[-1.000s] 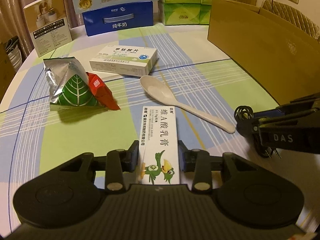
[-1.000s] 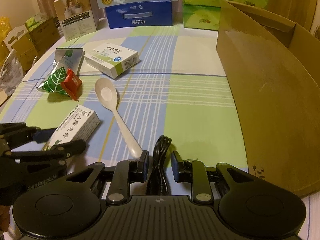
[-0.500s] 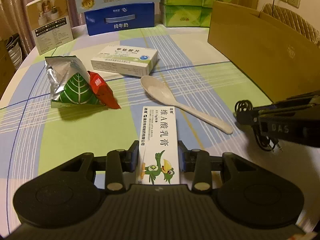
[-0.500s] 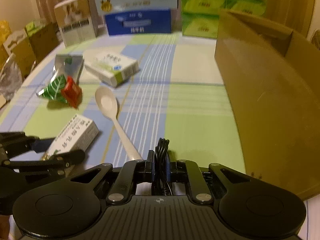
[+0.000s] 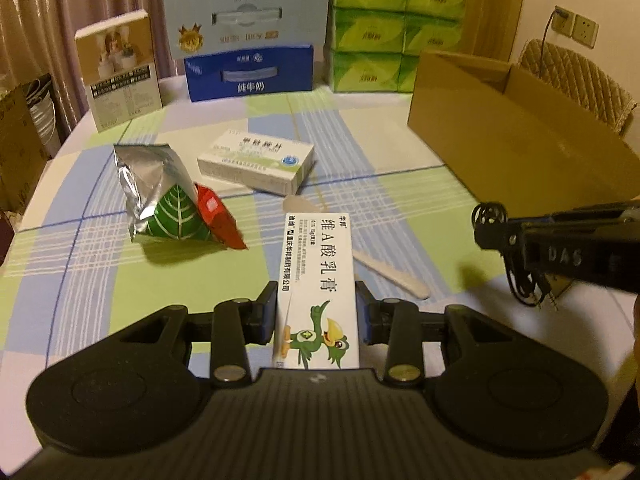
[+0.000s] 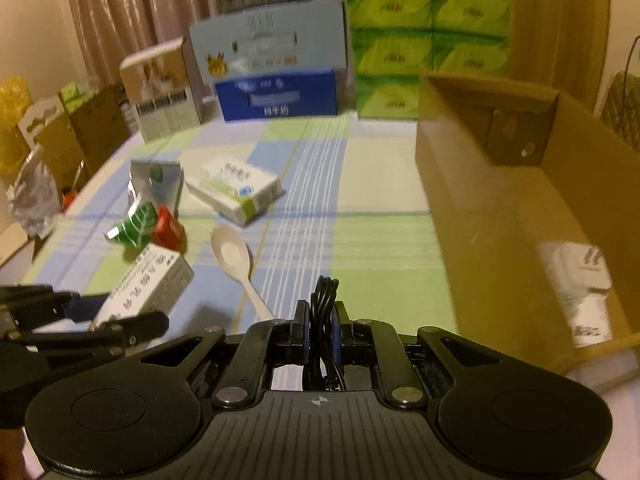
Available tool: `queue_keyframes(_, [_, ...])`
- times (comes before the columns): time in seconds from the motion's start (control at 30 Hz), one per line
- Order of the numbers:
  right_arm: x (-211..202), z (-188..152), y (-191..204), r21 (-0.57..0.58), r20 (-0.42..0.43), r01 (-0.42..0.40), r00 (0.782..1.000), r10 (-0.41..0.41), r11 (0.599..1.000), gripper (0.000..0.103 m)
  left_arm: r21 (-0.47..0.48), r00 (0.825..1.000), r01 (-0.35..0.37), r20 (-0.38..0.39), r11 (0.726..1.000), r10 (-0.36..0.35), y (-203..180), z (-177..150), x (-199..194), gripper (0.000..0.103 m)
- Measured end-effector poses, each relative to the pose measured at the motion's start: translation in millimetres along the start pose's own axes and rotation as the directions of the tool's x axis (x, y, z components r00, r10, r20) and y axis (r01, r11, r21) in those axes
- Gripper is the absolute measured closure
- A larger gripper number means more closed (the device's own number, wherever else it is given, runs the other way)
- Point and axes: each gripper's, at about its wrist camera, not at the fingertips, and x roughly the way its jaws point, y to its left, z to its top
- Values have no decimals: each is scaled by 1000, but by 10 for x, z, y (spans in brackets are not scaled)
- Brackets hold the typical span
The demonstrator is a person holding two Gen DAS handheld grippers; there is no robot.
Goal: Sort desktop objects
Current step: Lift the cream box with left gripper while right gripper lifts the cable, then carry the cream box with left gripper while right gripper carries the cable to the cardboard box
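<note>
Keep left gripper (image 5: 316, 312) jaws clamped on the ointment box (image 5: 316, 280) and right gripper (image 6: 322, 332) jaws, just closed, clamped on the cable (image 6: 325, 300) while carrying both to the carton (image 6: 500, 216) at frame right.

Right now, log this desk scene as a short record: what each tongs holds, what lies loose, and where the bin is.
left tongs: shut on the ointment box, lifted off the table
right tongs: shut on the coiled black cable
loose on tablecloth: white spoon, medicine box, foil snack packet
bin: open cardboard box at the right; something white lies inside
backdrop: milk cartons, green tissue packs
</note>
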Motion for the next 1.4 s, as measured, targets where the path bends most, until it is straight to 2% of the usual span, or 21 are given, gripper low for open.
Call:
queue_keyframes(0.37, [-714,378,-268,41,123,13,992,-18,999,96,36,997,33,70,999,-36,-458,304,-482,70])
queue_keyframes(0.63, [-1136,503,-829,92,185,89,977,-105,992,96,89,988,99,113,991,-109,-962,585,-655,70])
queue_keyframes(0.83, [-1218,536,-1274,122,186,138,969,-159,983,96,122,977,164,120,979,-178,-1374,809,-627,70])
queue_keyframes(1.03, [-1207,541,-1618,145,179,148,968,-173,978,96,149,966,212,117,966,-230,-1760,1043,-492,70])
queue_keyframes(1.4, [-987,495,-2049,195,142,133,976,-163,972,96,144,960,262,65,954,-273,-2116,1253,-54,70])
